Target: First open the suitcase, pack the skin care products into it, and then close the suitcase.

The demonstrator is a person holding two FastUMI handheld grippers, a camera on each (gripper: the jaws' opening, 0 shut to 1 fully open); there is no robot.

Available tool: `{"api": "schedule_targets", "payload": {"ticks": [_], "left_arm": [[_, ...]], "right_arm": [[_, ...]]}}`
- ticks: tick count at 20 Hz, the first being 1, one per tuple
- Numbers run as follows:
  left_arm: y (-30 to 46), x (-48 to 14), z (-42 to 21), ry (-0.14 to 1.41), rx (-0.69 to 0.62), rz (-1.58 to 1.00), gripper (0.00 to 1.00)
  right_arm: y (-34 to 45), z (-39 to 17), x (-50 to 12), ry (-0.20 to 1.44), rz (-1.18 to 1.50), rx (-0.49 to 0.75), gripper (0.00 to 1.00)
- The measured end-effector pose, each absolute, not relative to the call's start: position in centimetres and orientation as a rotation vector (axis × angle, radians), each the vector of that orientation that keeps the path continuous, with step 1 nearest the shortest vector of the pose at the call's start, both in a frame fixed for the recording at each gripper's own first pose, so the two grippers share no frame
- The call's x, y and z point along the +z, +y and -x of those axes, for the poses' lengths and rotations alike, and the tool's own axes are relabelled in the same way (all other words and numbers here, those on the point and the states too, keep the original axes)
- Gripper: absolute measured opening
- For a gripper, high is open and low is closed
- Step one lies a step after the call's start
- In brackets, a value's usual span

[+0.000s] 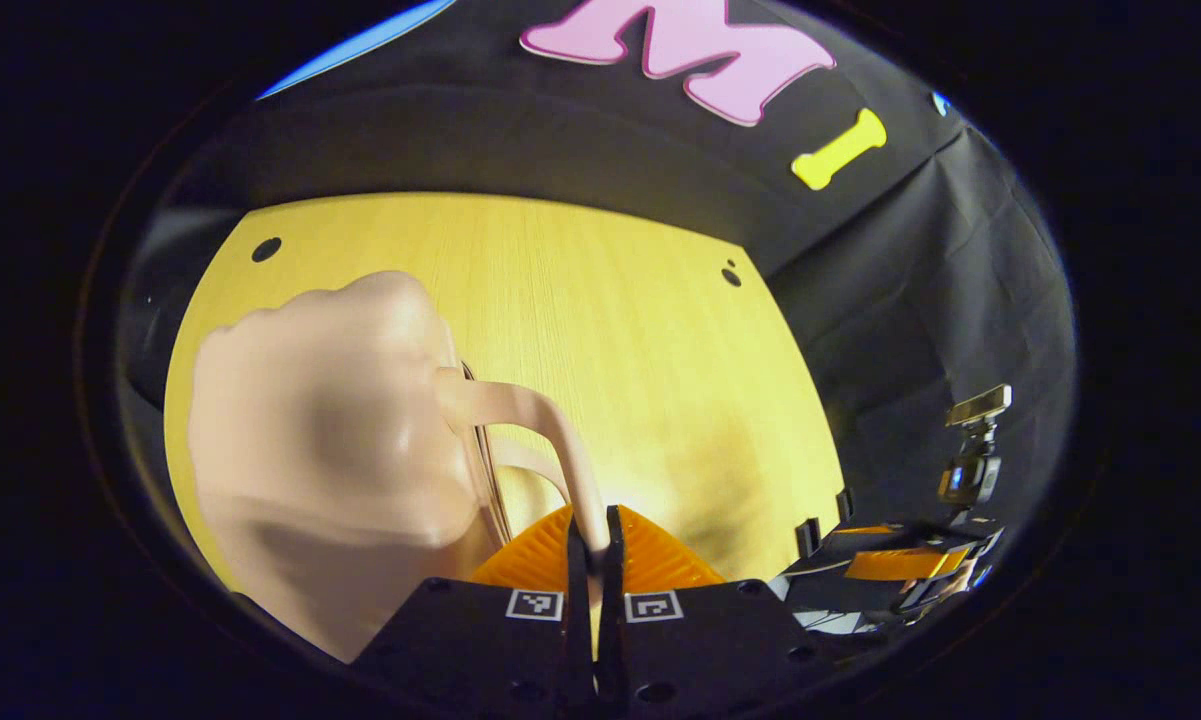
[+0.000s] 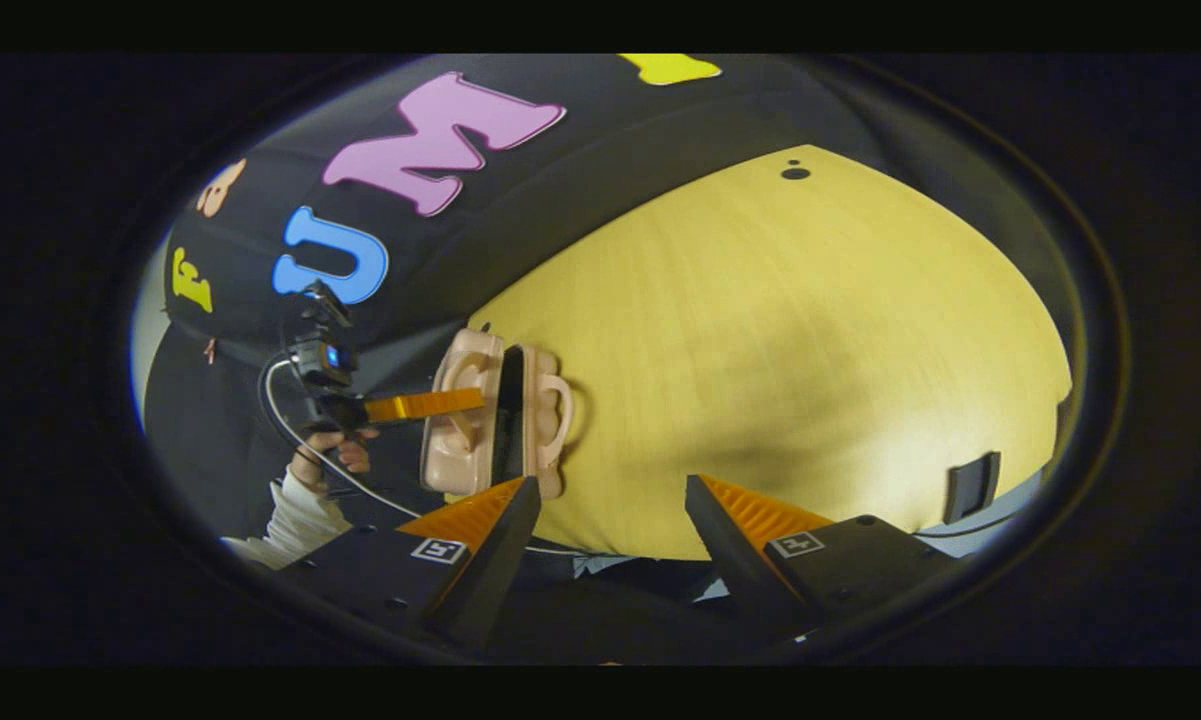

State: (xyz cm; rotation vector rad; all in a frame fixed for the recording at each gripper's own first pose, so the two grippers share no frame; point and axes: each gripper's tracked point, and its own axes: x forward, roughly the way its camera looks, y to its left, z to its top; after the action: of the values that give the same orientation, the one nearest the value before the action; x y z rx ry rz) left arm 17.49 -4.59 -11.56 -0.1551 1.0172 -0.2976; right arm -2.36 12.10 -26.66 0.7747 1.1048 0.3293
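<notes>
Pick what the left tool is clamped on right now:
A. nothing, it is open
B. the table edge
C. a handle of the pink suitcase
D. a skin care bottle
C: in the left gripper view the left tool is closed on a thin handle of the pink suitcase; the right tool is open over the table.

Left gripper (image 1: 595,545) fingers pinched, right gripper (image 2: 610,520) agape
</notes>
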Motion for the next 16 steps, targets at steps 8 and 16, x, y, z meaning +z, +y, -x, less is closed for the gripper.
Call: {"api": "schedule_targets", "payload": {"ticks": [8,16], "left_arm": [[-6.6,-15.7,-17.2,1.074,-0.279,0.081,0.28],[-7.1,-8.4,-17.4,0.734,-0.211,-0.154,0.86]], "right_arm": [[6.9,4.6,-27.7,1.084,-0.828,0.21,0.93],[7.5,0.2,-24.4,0.936,-0.567,0.313,0.93]]}}
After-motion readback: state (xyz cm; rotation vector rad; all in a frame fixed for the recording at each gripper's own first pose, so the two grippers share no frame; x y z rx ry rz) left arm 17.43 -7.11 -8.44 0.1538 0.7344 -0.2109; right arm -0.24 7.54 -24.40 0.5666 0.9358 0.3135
